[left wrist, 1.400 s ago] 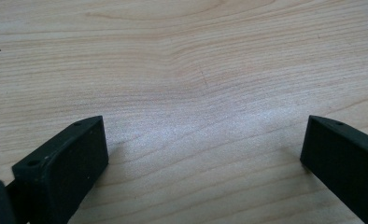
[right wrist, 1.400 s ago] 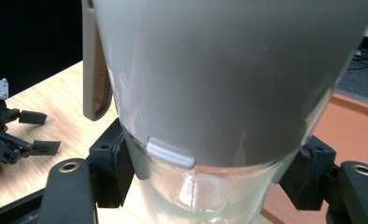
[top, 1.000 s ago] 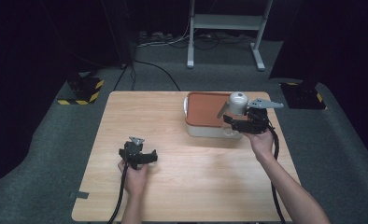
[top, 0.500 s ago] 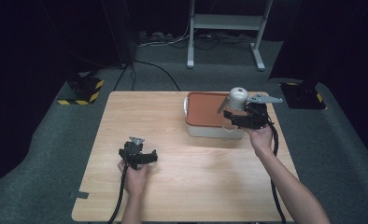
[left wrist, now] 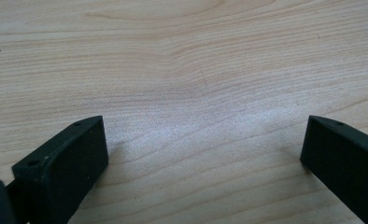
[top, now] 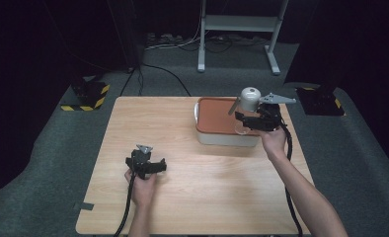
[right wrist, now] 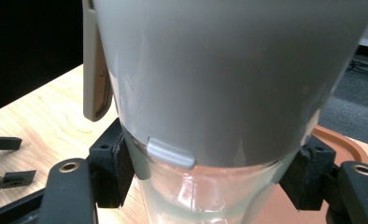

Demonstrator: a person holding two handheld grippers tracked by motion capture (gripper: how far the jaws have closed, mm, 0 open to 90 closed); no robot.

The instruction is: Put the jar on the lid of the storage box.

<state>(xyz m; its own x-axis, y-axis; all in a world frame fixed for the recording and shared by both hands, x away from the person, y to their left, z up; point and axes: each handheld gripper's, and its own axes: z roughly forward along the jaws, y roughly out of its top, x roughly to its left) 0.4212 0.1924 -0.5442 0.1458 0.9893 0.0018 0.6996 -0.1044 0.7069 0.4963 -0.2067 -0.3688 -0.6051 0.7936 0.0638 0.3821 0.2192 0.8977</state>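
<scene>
My right hand-held gripper (top: pixel 243 120) is clenched on the clear lower body of the grey-topped bottle (top: pixel 248 100), low enough to keep it upright above the orange-lidded box (top: pixel 217 118). My left hand-held gripper (top: pixel 145 163) rests on the wooden surface (top: pixel 182 197) well apart — jaws released, grasping nothing — out of the way.

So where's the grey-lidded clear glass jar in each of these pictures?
High view: the grey-lidded clear glass jar sits right of centre, held over the white tub with the orange lid.
Left gripper view: it isn't there.
Right gripper view: jar centred, close up.
Shared landmark: the light wooden table.
</scene>
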